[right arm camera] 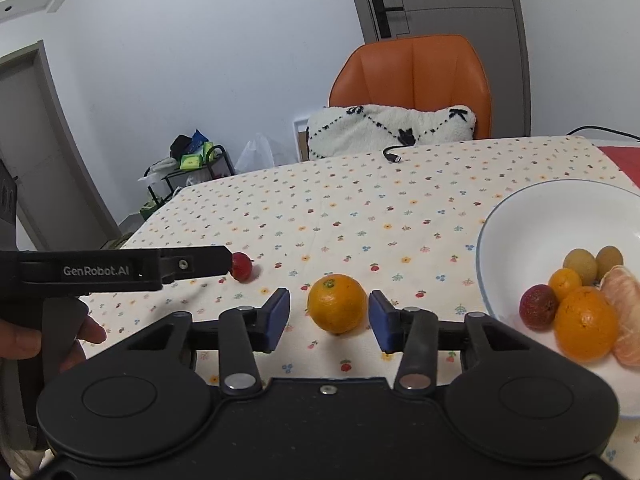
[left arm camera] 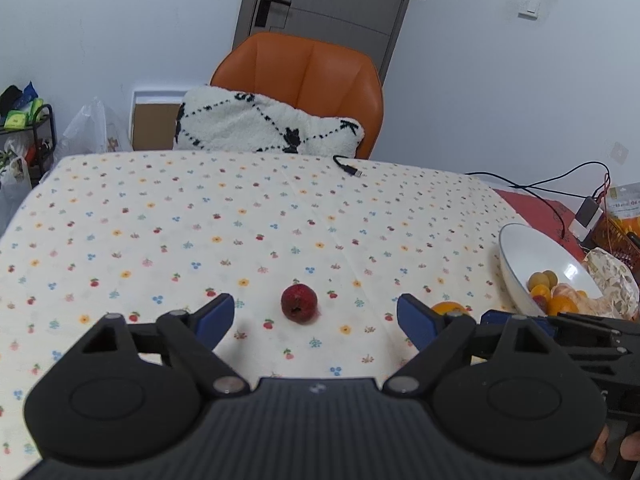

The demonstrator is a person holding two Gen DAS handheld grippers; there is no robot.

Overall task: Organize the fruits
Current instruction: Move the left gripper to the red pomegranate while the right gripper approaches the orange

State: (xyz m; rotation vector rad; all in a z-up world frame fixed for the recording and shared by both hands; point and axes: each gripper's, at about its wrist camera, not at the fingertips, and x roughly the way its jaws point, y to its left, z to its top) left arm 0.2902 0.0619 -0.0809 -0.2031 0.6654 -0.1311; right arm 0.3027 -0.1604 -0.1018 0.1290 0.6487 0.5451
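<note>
Tablecloth (right arm camera: pixel 360 208) | orange (right arm camera: pixel 337 303) between spread right hand-held gripper (right arm camera: pixel 329 316) fingers

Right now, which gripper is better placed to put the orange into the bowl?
Right. The right gripper is open around the orange, beside the white bowl; the left gripper faces the red fruit.

tbl, floral cloth (right arm camera: pixel 360 200) | on it: orange (right arm camera: pixel 337 303); red fruit (left arm camera: pixel 299 303); bowl (right arm camera: pixel 520 216); cable (right arm camera: pixel 392 157)

A small dark-red fruit (left arm camera: pixel 299 304) lies just ahead of the left jaws; a whole orange (right arm camera: pixel 337 303) sits between the right jaws, untouched.
</note>
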